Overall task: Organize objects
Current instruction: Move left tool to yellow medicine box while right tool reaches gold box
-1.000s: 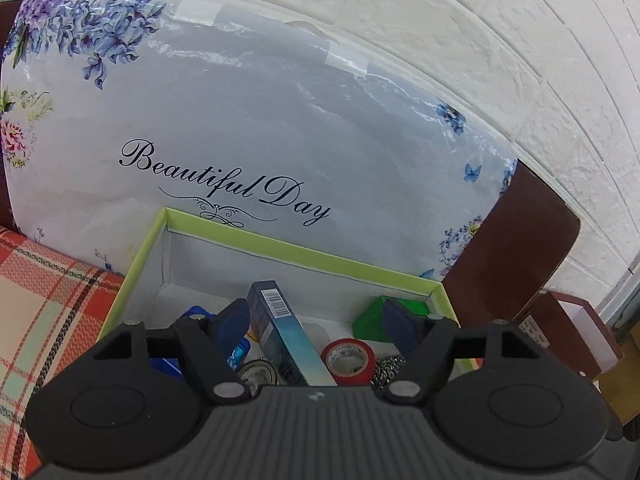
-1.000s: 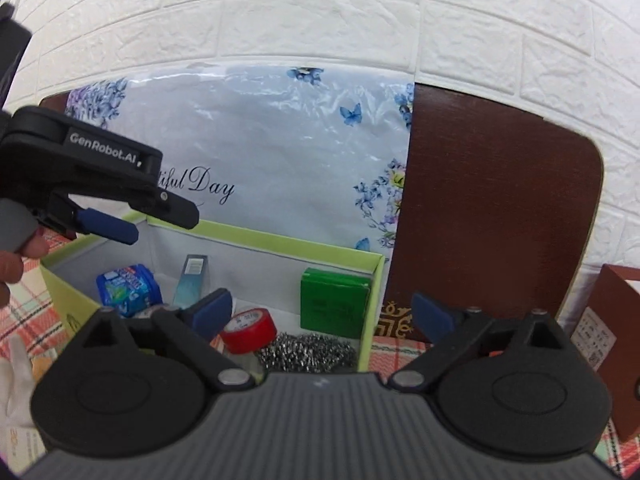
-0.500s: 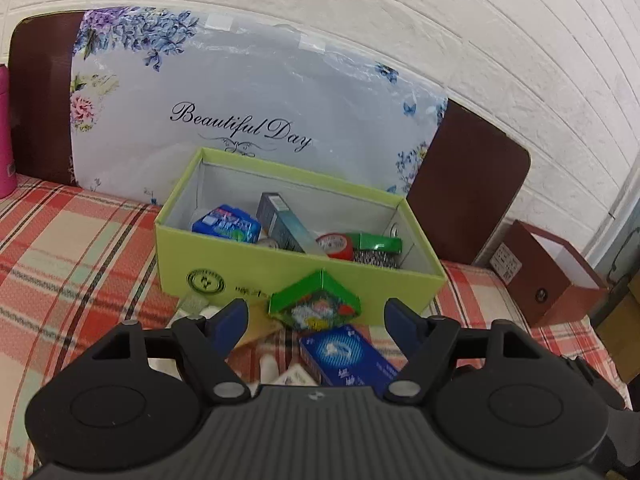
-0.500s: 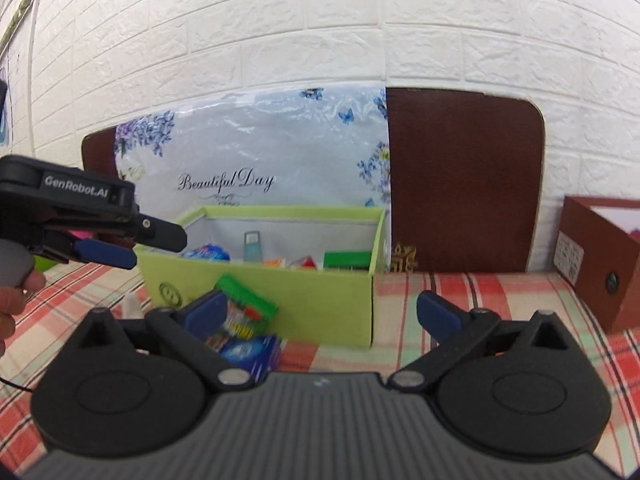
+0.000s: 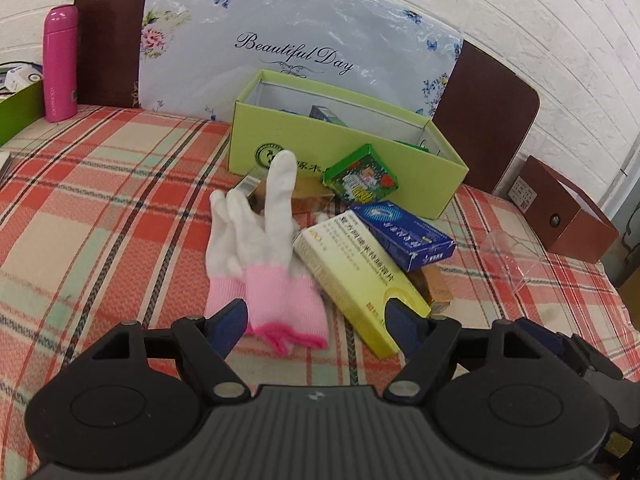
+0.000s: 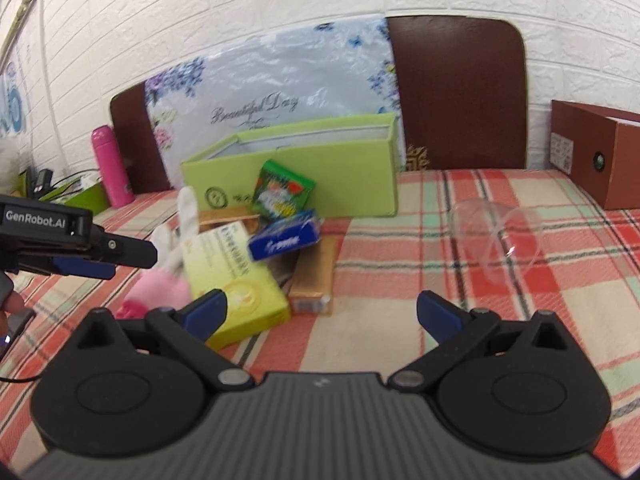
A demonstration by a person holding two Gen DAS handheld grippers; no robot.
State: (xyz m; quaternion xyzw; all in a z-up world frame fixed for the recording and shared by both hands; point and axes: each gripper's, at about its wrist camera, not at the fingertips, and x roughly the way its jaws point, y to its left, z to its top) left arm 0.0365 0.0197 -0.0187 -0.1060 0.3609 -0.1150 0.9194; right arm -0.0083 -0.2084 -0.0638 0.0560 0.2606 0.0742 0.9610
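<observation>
Left wrist view shows us well short of finished. Our left hand-held gripper [image 5: 314, 318] hangs spread and holding nothing over the pink cuff of a white glove [image 5: 262, 250] on the plaid desk [image 5: 100, 184]. The green box [image 5: 344, 152] already holds a few things, of which we see only a bluish carton's top. Still outside, heaped just in front of it, lie a yellow carton [image 5: 356, 280], a blue carton [image 5: 402, 234] resting across it, a small green packet [image 5: 362, 176] leaning on the box wall, and a brown carton [image 6: 314, 276] underneath. A clear plastic cup [image 6: 496, 236] lies apart to the right. Our right hand-held gripper [image 6: 320, 312] is likewise spread and holds nothing.
</observation>
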